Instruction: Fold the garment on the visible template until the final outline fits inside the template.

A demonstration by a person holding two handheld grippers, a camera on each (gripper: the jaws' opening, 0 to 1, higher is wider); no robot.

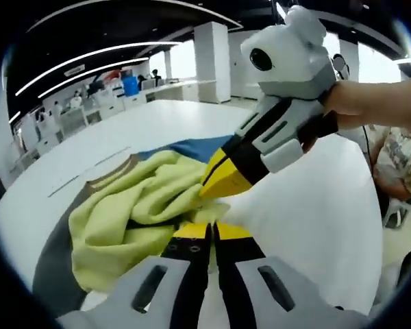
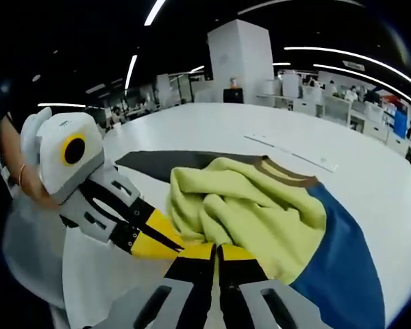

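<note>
A yellow-green garment (image 1: pixel 133 212) lies bunched on a template with a grey part (image 1: pixel 55 253) and a blue part (image 1: pixel 192 147). A brown band (image 1: pixel 113 171) runs along the garment's far edge. My left gripper (image 1: pixel 212 231) is shut on the garment's near edge. My right gripper (image 1: pixel 219 184) reaches in from the right, its yellow tips closed on the cloth just beyond. In the right gripper view the garment (image 2: pixel 253 205) covers the middle of the template, blue (image 2: pixel 339 267) to the right and dark grey (image 2: pixel 171 161) behind. There my right gripper (image 2: pixel 216 252) pinches the hem, with my left gripper (image 2: pixel 161 240) beside it.
The template lies on a large white table (image 1: pixel 315 205). A hand (image 1: pixel 370 103) holds the right gripper, and a seated person (image 1: pixel 397 164) is at the table's right edge. Thin strips (image 2: pixel 294 151) lie on the table beyond the garment. Office desks and a pillar (image 2: pixel 240 58) stand far behind.
</note>
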